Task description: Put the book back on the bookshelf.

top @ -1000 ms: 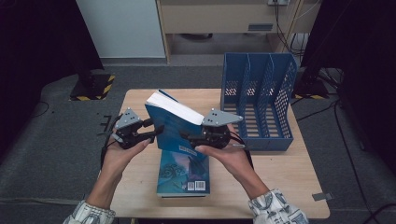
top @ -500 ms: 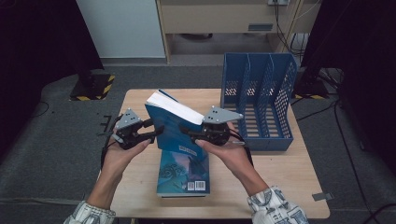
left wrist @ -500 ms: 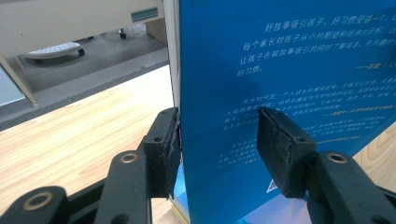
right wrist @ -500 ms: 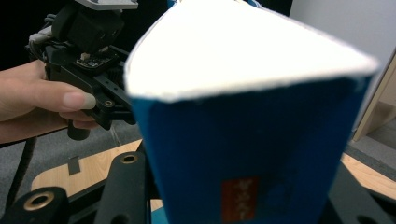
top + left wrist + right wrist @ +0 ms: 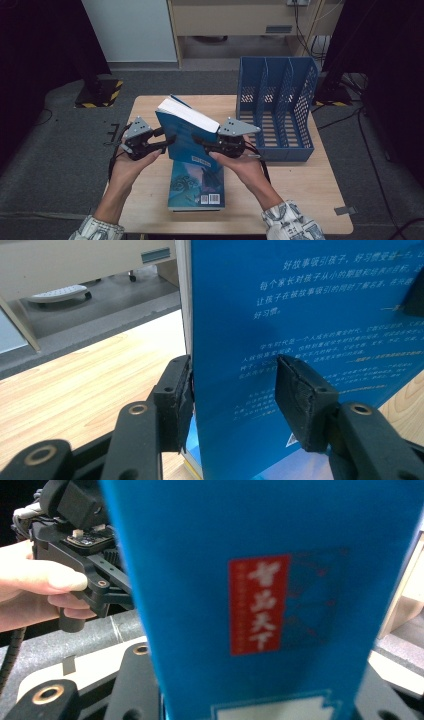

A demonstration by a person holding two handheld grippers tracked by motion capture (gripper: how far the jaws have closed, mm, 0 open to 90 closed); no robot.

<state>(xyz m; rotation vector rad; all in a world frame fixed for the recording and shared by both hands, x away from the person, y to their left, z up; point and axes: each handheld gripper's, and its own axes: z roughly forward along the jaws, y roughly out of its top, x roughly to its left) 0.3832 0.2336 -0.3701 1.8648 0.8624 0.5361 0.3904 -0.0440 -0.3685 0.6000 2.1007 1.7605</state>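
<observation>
Two books on a pale wooden table [image 5: 150,107]. First: blue book [image 5: 186,134], glossy cover with white print, white page block uppermost, held tilted above the table between both grippers. Second: teal illustrated book [image 5: 196,185], lying flat directly under the first, barcodes at its near edge. Blue plastic file rack [image 5: 277,107], three slots with perforated walls and slatted floor, stands at the table's right rear, just beside the right gripper [image 5: 216,145], apart from the held book. Left gripper [image 5: 162,141]: black jaws straddle the book's edge; one rubber pad [image 5: 182,390] touches the page side, the other [image 5: 300,395] sits against the cover. Right gripper: jaws pass either side of the spine, whose red label [image 5: 259,604] blocks the pads, so contact cannot be told. Grey floor and a cabinet lie beyond.
</observation>
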